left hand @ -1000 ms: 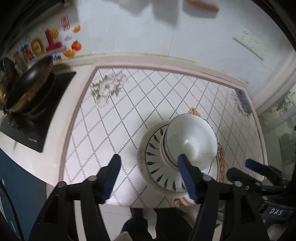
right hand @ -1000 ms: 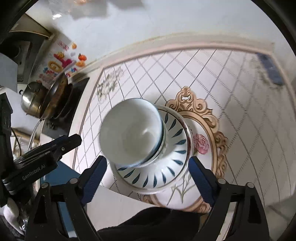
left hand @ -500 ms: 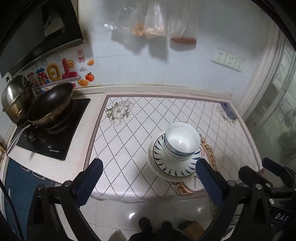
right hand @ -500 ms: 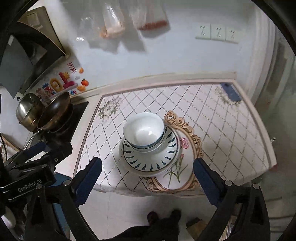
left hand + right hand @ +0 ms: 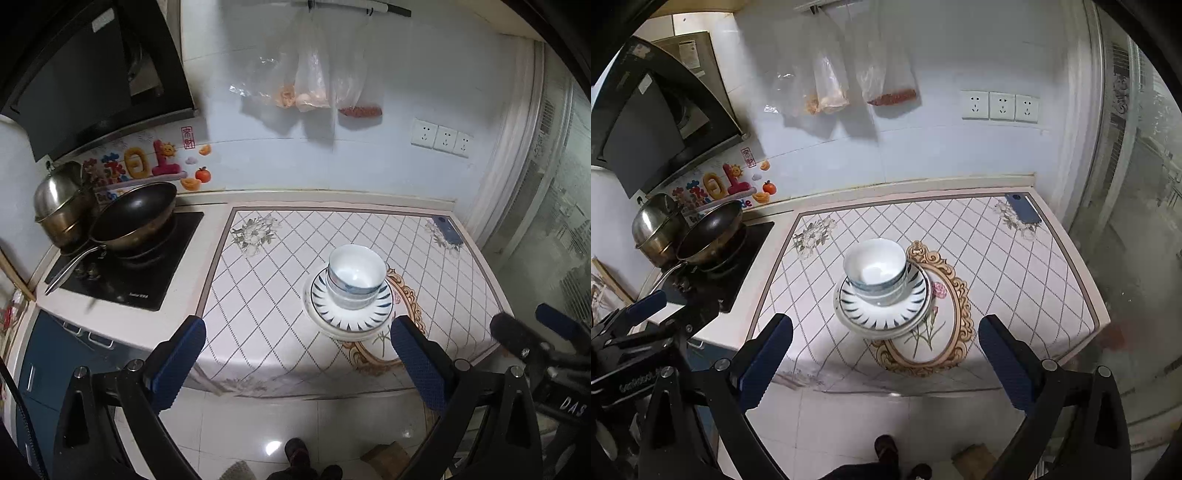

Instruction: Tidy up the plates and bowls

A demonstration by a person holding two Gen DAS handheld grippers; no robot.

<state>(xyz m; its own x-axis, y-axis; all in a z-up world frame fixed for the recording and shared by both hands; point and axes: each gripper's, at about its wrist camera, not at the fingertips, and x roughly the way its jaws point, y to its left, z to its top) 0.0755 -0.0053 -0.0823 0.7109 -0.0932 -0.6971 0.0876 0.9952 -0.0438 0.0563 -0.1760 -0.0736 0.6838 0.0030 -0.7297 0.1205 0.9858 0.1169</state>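
Note:
White bowls with blue bands [image 5: 356, 275] sit nested on a stack of blue-patterned plates [image 5: 351, 317] on the tiled counter; the same stack shows in the right wrist view, bowls [image 5: 875, 271] on plates [image 5: 882, 314]. My left gripper [image 5: 299, 363] is open and empty, held well back from the counter, above the floor. My right gripper [image 5: 886, 362] is open and empty too, equally far back. The right gripper also shows at the right edge of the left wrist view [image 5: 532, 332].
A black wok [image 5: 133, 218] and a steel pot [image 5: 61, 195] stand on the hob at the left. A blue phone [image 5: 1023, 208] lies at the counter's back right corner. Plastic bags [image 5: 314, 85] hang on the wall. A glass door is at the right.
Both grippers have pulled back and up from the stack, and the left gripper's jaws have opened wider. The bowls and plates stay where they were on the counter.

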